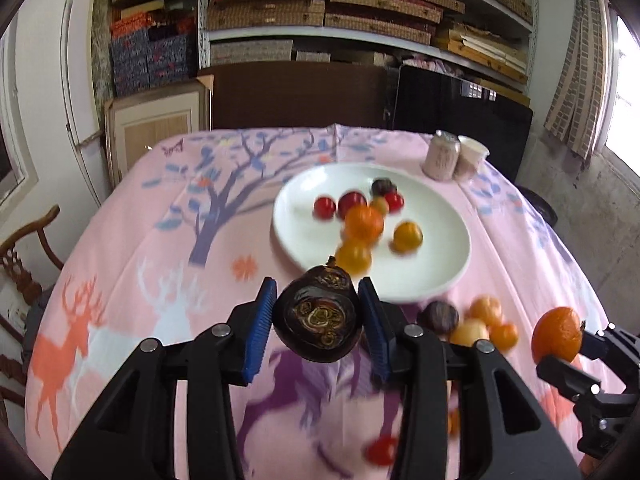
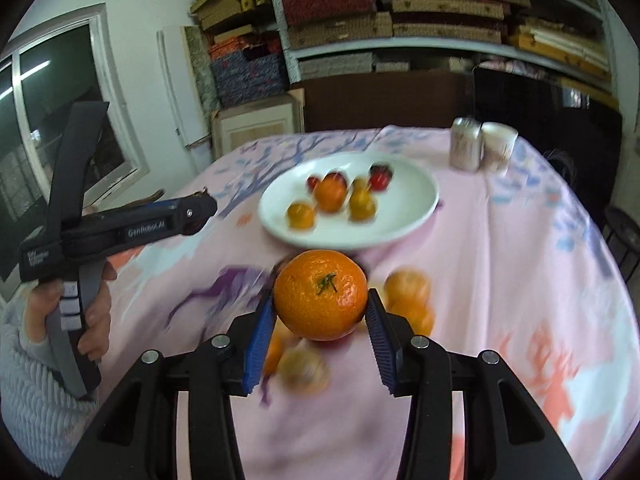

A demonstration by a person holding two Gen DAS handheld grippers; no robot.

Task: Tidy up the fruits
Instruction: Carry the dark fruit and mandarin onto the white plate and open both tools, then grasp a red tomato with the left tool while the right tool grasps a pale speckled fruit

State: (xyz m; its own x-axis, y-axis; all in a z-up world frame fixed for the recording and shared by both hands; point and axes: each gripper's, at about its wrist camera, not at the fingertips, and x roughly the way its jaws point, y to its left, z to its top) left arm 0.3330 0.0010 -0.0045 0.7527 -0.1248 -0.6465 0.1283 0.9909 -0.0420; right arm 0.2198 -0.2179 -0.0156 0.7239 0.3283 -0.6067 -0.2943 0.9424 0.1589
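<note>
"GenRobot.AI" marks the left gripper (image 2: 208, 204) — clamping a dark fruit (image 1: 318, 320); the right gripper (image 2: 320, 320) grips a mandarin (image 2: 320, 294), both short of the white plate (image 1: 440, 280).

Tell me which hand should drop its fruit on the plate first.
Probably the left. The left gripper holds the dark fruit right at the near rim of the white plate. The right gripper, holding the orange, looks a bit further back.

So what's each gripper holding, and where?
Left gripper: dark purple fruit, pads on its sides. Right gripper: orange, gripped across its middle.
</note>
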